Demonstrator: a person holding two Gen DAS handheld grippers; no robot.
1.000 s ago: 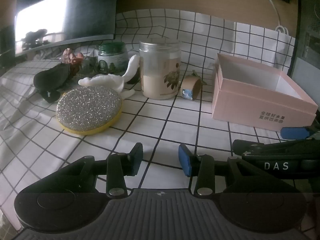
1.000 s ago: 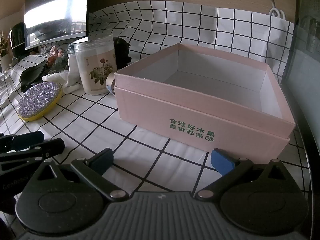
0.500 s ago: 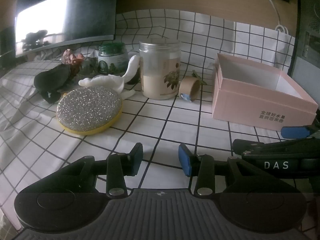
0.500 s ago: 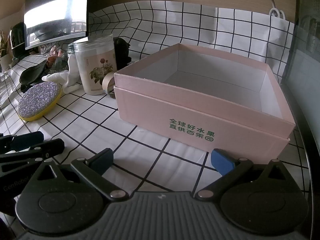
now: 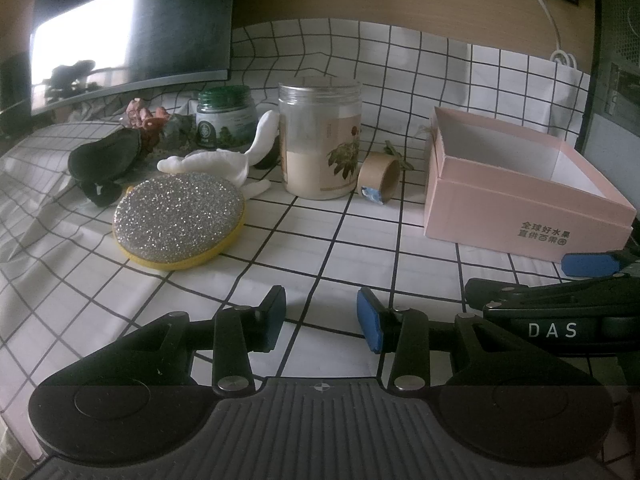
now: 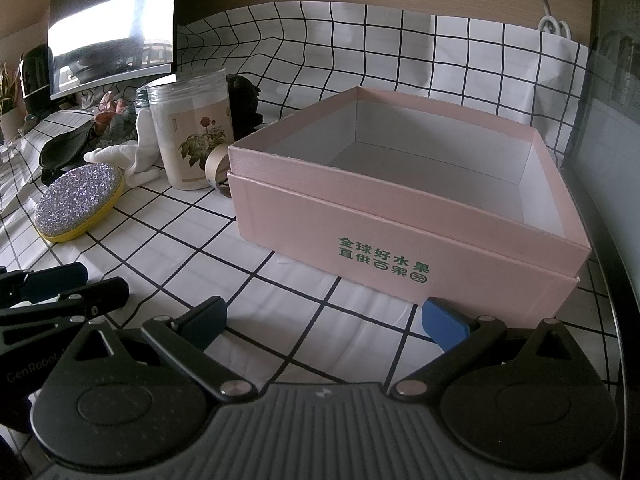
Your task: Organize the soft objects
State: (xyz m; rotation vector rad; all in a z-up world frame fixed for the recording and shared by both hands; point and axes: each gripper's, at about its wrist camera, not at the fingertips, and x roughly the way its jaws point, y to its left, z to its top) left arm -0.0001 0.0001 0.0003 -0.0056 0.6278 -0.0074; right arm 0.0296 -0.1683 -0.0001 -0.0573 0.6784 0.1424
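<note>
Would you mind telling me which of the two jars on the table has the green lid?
It is the shorter jar at the back, left of the tall clear jar with the flower label, whose top shows no coloured lid.

Both cameras sit low over the grid-patterned cloth on the table (image 5: 328,240), each looking forward between its own tongs toward the far wall. The left view faces the round glittery yellow-edged pad (image 5: 179,215) from mid-distance. The right view sits close to the open pink cardboard box (image 6: 400,236). Both share the box, the pad and the tall clear floral-label jar (image 5: 320,140).
</note>
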